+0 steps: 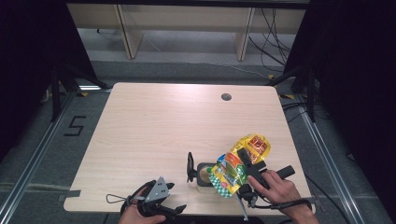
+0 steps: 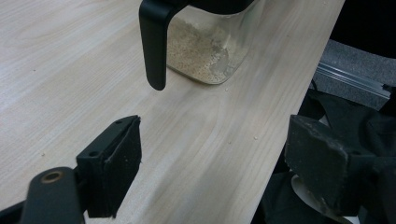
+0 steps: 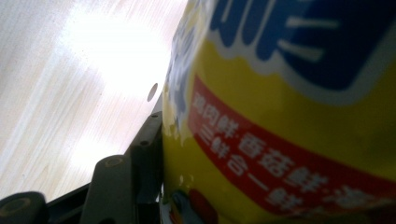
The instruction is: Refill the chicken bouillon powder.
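Note:
A yellow snack bag [image 1: 240, 163] with red and blue print is tilted over a clear container [image 1: 204, 176] near the table's front edge. My right gripper [image 1: 244, 157] is shut on the bag. In the right gripper view the bag [image 3: 289, 116] presses against the one jaw that shows. The container [image 2: 210, 51] has a black handle [image 2: 154, 42] and pale grains in its bottom. My left gripper [image 1: 175, 197] rests at the front edge, left of the container. It is open [image 2: 215, 163], with only bare table between its jaws.
The wooden table [image 1: 154, 126] has a round cable hole [image 1: 226, 97] at the back right. Its front edge [image 2: 275, 154] runs close beside my left gripper's right jaw. A few loose grains lie by the container. Shelving stands on the floor beyond the table.

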Tool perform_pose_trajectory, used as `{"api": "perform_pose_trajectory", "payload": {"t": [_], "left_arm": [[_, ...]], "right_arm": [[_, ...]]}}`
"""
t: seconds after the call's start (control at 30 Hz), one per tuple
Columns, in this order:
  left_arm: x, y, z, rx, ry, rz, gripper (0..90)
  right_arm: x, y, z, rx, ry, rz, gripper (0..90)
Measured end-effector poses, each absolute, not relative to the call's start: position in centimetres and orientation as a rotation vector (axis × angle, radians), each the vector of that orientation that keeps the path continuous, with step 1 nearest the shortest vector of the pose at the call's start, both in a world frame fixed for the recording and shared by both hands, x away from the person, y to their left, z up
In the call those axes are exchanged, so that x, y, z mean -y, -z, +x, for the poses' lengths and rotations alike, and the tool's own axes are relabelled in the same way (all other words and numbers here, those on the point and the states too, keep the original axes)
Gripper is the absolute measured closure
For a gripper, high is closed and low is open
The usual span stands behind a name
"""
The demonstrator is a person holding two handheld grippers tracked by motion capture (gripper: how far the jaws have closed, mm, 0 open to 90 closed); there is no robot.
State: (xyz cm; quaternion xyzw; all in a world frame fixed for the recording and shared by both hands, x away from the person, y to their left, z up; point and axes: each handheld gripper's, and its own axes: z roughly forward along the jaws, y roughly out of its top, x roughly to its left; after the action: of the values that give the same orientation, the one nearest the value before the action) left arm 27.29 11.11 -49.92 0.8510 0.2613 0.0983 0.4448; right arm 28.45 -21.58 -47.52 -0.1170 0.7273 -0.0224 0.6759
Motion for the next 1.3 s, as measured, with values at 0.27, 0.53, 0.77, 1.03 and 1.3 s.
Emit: {"api": "perform_pose_trajectory", "payload": {"t": [0.27, 0.53, 0.77, 1.03, 1.3], "left_arm": [[-11.1, 49.9, 27.3, -0.647, -0.243, 2.110, 18.4], [-11.1, 49.9, 27.3, -0.647, -0.240, 2.109, 18.4], [-11.1, 49.9, 27.3, -0.647, -0.241, 2.110, 18.3], [-11.1, 49.9, 27.3, -0.647, -0.239, 2.109, 18.3], [-11.1, 49.9, 27.3, -0.647, -0.240, 2.109, 18.4]], "right_arm": [[21.6, 47.3, 28.6, -1.636, 0.073, -0.307, 44.2], [20.8, 46.3, 29.3, -1.601, 0.160, -0.567, 44.2], [20.5, 46.1, 29.3, -1.591, 0.161, -0.623, 44.2], [20.3, 45.9, 29.5, -1.581, 0.169, -0.674, 44.5], [20.6, 46.0, 29.4, -1.582, 0.168, -0.638, 44.7]]}}
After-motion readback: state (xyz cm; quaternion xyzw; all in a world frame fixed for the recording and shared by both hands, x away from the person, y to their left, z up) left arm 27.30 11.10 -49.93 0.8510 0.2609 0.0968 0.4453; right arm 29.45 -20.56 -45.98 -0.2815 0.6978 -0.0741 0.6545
